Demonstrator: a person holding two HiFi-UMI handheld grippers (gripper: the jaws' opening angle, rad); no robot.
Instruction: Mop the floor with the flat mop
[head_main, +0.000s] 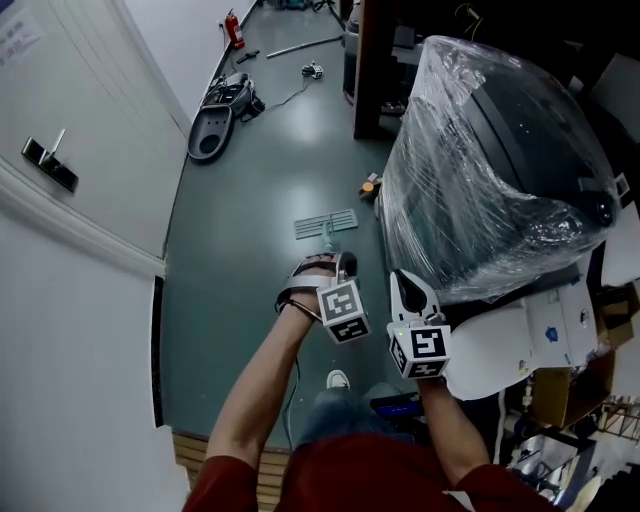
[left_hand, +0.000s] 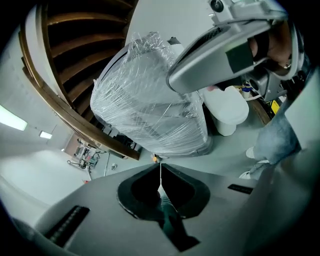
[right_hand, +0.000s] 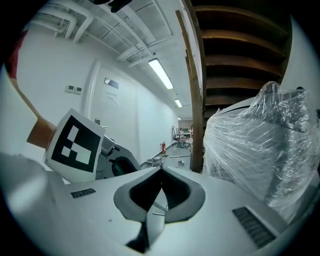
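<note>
The flat mop's grey head (head_main: 327, 223) lies flat on the green floor, just left of a big plastic-wrapped machine (head_main: 490, 170). Its thin handle (head_main: 328, 243) runs back to my left gripper (head_main: 325, 262), which is shut on it. In the left gripper view the dark teal handle (left_hand: 167, 216) sits between the closed jaws of my left gripper (left_hand: 160, 175). My right gripper (head_main: 405, 278) hovers to the right of the handle, beside the wrapped machine. Its jaws meet at the tips of my right gripper (right_hand: 161, 172) with nothing gripped. The mop head (right_hand: 158, 210) shows below them.
The white wall (head_main: 80, 260) bounds the floor strip on the left. A floor-cleaning machine (head_main: 215, 120), a fire extinguisher (head_main: 235, 30) and a dark wooden post (head_main: 370, 70) stand farther on. A small orange item (head_main: 370, 185) lies by the wrap. My shoe (head_main: 338, 380) is behind the grippers.
</note>
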